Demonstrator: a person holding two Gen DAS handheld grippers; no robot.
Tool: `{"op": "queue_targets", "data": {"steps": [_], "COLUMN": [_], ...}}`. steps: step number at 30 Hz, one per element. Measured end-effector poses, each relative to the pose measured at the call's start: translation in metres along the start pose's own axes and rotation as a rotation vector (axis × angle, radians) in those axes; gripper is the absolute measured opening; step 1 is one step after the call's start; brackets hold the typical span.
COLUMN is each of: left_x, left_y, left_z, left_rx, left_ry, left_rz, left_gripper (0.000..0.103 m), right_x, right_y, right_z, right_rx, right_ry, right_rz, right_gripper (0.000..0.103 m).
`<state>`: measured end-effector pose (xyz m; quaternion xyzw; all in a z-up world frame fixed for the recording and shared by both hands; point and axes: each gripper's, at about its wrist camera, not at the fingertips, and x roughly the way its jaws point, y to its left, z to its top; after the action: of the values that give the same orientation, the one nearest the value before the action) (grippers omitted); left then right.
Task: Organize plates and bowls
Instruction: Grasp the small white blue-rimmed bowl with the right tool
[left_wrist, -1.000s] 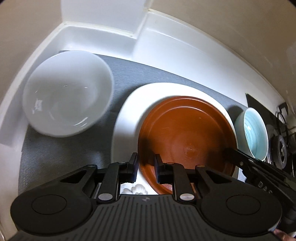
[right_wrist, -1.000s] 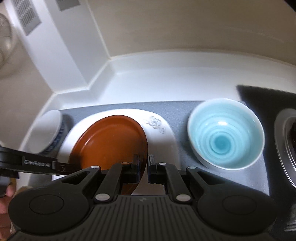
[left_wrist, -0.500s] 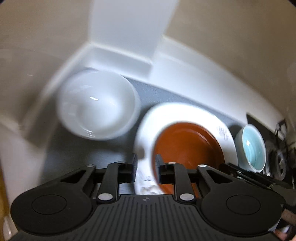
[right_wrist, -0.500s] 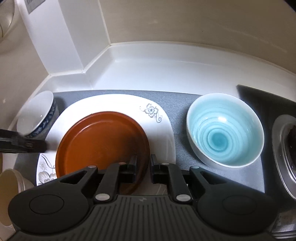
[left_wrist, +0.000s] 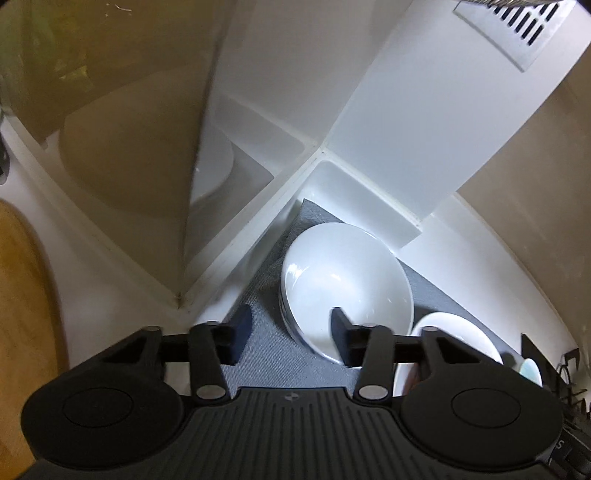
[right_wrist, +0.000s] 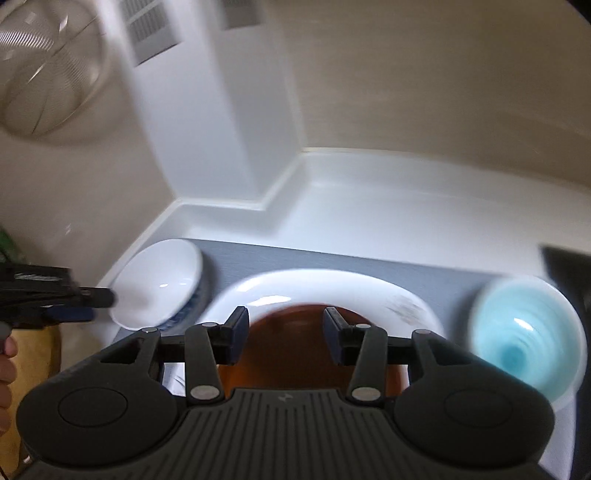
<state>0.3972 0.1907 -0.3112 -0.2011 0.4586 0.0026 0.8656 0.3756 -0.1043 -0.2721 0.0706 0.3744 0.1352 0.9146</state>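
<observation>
The white bowl (left_wrist: 347, 284) sits on the grey mat (left_wrist: 266, 354) on the bench, in the corner by the wall. Next to it, a brown plate (right_wrist: 291, 332) lies on a big white plate (right_wrist: 317, 288), and a blue bowl (right_wrist: 528, 332) sits on the far side. The left tool (left_wrist: 291, 332) is open, with one finger over the white bowl's near rim. The right tool (right_wrist: 282, 332) is open above the brown plate and holds nothing. The bowl looks hard, smooth and slippery, and it could break. The thin rim looks like the best place to pinch it.

A home kitchen: white counter (right_wrist: 369, 206), hanging strainer (right_wrist: 48, 70), bowls on a mat (left_wrist: 266, 354).
</observation>
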Motion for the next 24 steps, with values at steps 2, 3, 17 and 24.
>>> {"op": "queue_targets", "data": {"steps": [2, 3, 17, 24], "left_x": [0.008, 0.012, 0.033, 0.017], "left_y": [-0.001, -0.002, -0.001, 0.015], "left_z": [0.002, 0.002, 0.005, -0.002], "left_rx": [0.008, 0.009, 0.017, -0.002], "left_ry": [0.007, 0.014, 0.085, 0.112], "left_rz": [0.016, 0.025, 0.021, 0.030], "left_gripper": [0.035, 0.032, 0.016, 0.016], "right_x": [0.010, 0.016, 0.081, 0.080], "right_y": [0.014, 0.020, 0.077, 0.071], "right_z": [0.008, 0.012, 0.033, 0.021], "right_rx": [-0.012, -0.007, -0.047, -0.003], "right_ry": [-0.008, -0.004, 0.093, 0.156], "right_rz": [0.021, 0.045, 0.087, 0.158], "right_gripper": [0.047, 0.043, 0.024, 0.010]}}
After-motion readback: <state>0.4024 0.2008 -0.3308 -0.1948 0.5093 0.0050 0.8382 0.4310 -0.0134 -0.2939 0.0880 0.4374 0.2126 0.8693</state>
